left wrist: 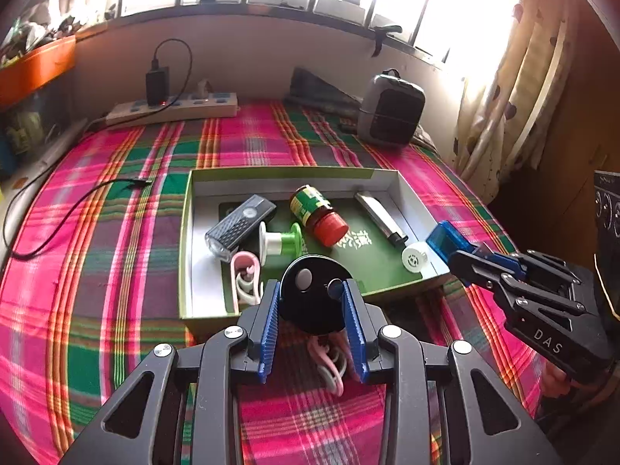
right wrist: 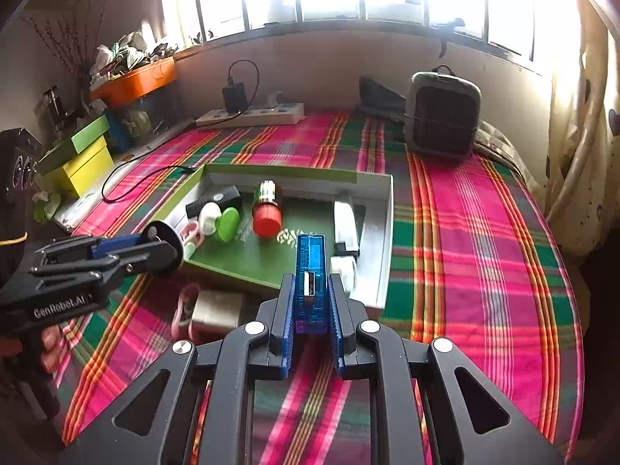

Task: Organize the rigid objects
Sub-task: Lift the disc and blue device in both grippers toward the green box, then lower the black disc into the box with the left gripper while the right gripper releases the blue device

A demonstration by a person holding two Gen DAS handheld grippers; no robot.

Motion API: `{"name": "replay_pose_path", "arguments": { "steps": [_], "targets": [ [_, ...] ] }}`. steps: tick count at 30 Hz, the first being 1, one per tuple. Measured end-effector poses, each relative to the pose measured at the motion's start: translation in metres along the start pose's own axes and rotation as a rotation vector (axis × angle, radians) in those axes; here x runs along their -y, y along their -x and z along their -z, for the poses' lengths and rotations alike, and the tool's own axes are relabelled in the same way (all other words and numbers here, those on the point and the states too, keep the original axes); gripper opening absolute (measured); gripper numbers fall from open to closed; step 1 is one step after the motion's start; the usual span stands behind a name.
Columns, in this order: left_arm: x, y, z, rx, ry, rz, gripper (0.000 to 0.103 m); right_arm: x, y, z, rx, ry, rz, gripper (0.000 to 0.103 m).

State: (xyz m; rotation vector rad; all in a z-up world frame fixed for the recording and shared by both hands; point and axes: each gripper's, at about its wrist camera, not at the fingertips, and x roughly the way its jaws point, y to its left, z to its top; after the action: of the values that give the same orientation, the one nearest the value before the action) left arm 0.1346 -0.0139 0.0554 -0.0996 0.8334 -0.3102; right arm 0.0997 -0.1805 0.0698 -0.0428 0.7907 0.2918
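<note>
Nearest to us, our left gripper [left wrist: 312, 302] is clamped across the edges of a flat black disc [left wrist: 312, 294], held just above the near rim of the tray [left wrist: 186, 248]. We judge the disc light, stiff and smooth, so gripping it across its width suits it, though it could slip or pivot.

Our right gripper [right wrist: 310, 294] pinches a clear blue plastic block with a USB port [right wrist: 310, 267] by its long flat sides, over the tray's near right corner. It looks light, hard and slightly slick; the flat sides seem the safest hold.

Below, pink clips [left wrist: 329, 368] lie on the cloth.

Inside the shallow green-lined tray lie a black torch [left wrist: 240, 228], a green and white spool [left wrist: 281, 244], a red-capped bottle [left wrist: 317, 213] on its side, a silver lighter [left wrist: 379, 217] and a small white disc [left wrist: 414, 259].

The tray sits on a pink and green plaid cloth [right wrist: 484, 232], soft and likely uneven.

Beyond are a power strip [left wrist: 174, 108], a grey heater [left wrist: 391, 108], then bright windows and a curtain.
</note>
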Motion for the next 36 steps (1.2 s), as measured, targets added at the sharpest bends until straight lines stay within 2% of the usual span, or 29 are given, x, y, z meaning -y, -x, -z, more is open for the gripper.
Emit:
{"name": "replay_pose_path", "arguments": {
  "steps": [12,25,36],
  "targets": [
    [0.005,-0.028,-0.016,-0.038,-0.014,0.011,0.031,0.003,-0.037,-0.024,-0.056,-0.01,-0.031,0.017],
    [0.002,-0.053,-0.016,-0.095,-0.021,-0.007,0.031,0.002,-0.068,-0.028,-0.13,0.004,-0.053,0.017],
    [-0.002,-0.062,-0.014,-0.115,-0.014,-0.015,0.031,0.004,-0.084,-0.028,-0.166,0.007,-0.037,0.017]
  ]
}}
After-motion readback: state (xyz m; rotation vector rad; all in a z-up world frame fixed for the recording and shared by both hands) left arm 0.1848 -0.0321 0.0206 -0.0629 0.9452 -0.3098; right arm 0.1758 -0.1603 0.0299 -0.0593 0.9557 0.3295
